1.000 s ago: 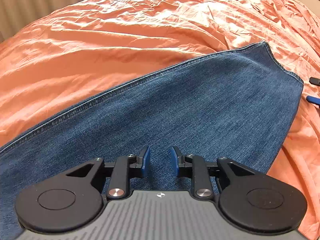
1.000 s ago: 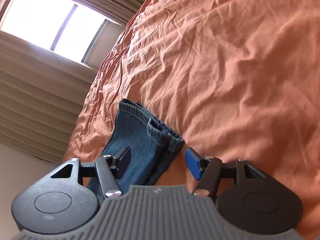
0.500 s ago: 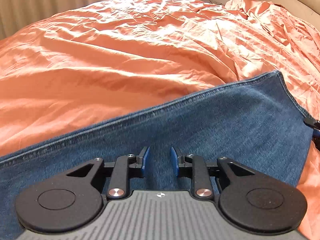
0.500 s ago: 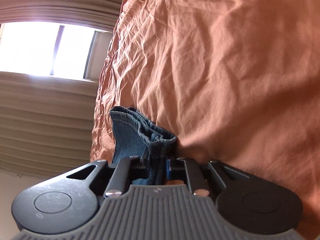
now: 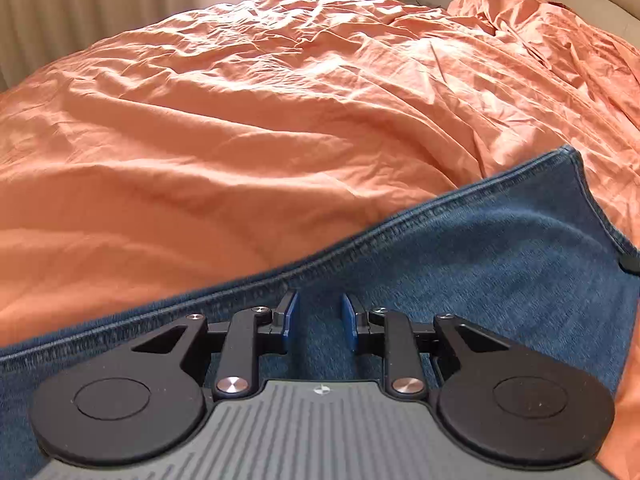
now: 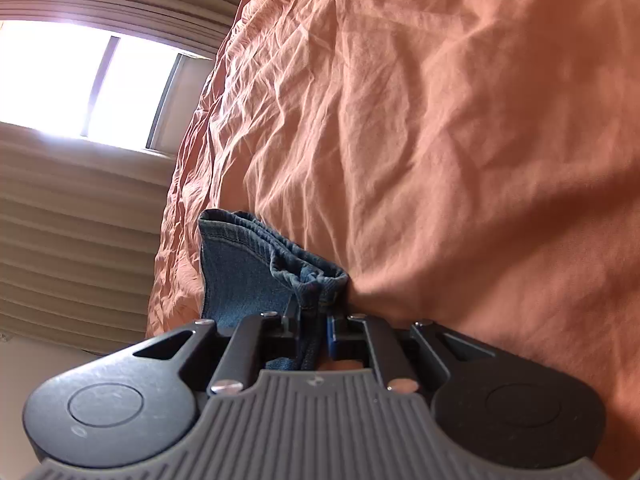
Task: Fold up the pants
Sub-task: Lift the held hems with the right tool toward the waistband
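Observation:
The pants are blue denim jeans [image 5: 460, 260] lying flat on the orange bedsheet [image 5: 240, 120], filling the lower part of the left wrist view. My left gripper [image 5: 319, 316] hovers low over the denim with its blue pads a little apart and nothing between them. In the right wrist view the stacked hem end of the jeans [image 6: 260, 264] sticks up from between the fingers. My right gripper [image 6: 314, 322] is shut on that hem edge. A black tip of the right gripper [image 5: 631, 263] shows at the right edge of the left wrist view.
Wrinkled orange sheet [image 6: 440, 120] covers the whole bed. Beige curtains [image 5: 80, 12] and a bright window [image 6: 72, 76] stand beyond the far edge of the bed. A bunched fold of sheet [image 5: 540, 20] lies at the far right.
My right gripper went from open around the hem to shut on it. The left gripper tilted up and slid nearer the jeans' side seam, still open.

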Available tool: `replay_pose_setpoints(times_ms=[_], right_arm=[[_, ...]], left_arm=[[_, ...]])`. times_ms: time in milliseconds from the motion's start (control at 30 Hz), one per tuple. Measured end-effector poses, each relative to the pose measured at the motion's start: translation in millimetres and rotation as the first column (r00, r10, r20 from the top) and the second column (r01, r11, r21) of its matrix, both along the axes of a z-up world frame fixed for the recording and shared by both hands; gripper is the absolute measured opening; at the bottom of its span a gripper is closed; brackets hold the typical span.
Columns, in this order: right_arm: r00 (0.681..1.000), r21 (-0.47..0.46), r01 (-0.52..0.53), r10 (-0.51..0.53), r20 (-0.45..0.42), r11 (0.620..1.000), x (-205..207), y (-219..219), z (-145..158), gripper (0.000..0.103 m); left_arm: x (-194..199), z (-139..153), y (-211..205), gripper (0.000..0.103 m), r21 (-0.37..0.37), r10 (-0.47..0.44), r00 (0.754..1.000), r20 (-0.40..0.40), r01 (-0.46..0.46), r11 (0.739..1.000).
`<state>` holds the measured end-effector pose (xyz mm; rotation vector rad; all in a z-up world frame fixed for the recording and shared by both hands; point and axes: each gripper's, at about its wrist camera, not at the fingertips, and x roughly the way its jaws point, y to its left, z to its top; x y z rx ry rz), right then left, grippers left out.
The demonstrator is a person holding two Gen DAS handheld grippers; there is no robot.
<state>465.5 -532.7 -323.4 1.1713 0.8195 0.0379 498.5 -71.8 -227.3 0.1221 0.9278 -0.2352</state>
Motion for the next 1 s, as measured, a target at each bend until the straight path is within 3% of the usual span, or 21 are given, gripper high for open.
replay_pose_setpoints(times_ms=[100, 267, 533, 800, 1000], right_arm=[[1.000, -0.039, -0.010, 0.010, -0.013, 0.999, 2.7, 3.1, 9.4, 0.005], [0.999, -0.136, -0.047, 0.045, -0.016, 0.990, 8.6, 11.5, 32.0, 0.006], [0.986, -0.325, -0.136, 0.160, 0.048, 0.936, 15.4, 36.9, 101.5, 0.005], [0.923, -0.535, -0.212, 0.348, 0.166, 0.818, 8.7, 98.7, 207.5, 0.005], [0.846, -0.643, -0.247, 0.485, 0.221, 0.725, -4.1, 180.2, 274.5, 0.005]], left_arm=[[-29.0, 2.5, -5.8, 0.028, 0.018, -0.020, 1.000, -0.005, 0.020, 1.000], [-83.3, 3.0, -13.4, 0.028, -0.013, -0.005, 1.000, -0.008, 0.005, 1.000], [-134.0, 4.7, -18.0, 0.024, -0.093, 0.080, 0.997, -0.002, -0.080, 0.992], [-166.2, 15.1, -11.4, 0.025, -0.144, -0.009, 0.999, -0.050, 0.002, 0.990], [-194.9, 44.2, 26.8, 0.025, -0.206, 0.001, 1.000, 0.007, 0.001, 0.979]])
